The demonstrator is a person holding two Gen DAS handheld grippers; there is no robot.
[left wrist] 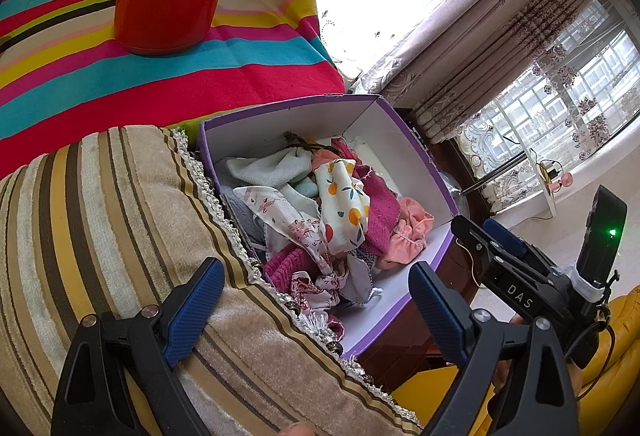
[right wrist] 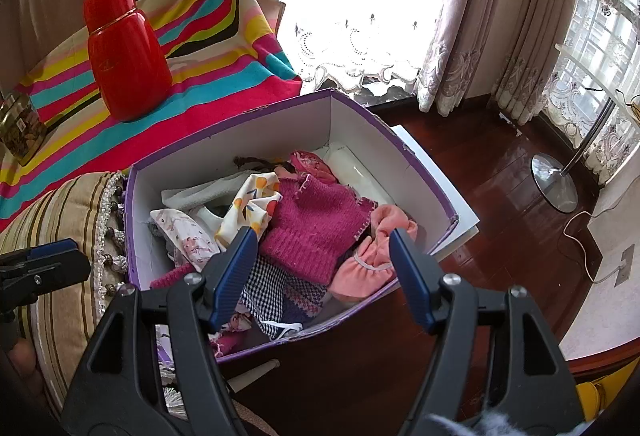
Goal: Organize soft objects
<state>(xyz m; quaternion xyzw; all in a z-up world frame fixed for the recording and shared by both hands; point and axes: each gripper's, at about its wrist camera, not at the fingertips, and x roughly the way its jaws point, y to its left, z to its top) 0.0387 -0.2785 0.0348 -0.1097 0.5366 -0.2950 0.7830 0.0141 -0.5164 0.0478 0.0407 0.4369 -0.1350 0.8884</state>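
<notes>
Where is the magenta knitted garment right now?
In the right wrist view, the magenta knitted garment lies on top of the pile inside the purple box, between the fruit-print cloth and the salmon-pink garment, just beyond the open right gripper.

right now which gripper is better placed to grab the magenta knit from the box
Right. The right gripper is open directly over the magenta knit in the box. The left gripper, also open, sits off to the side above the striped cushion.
</notes>
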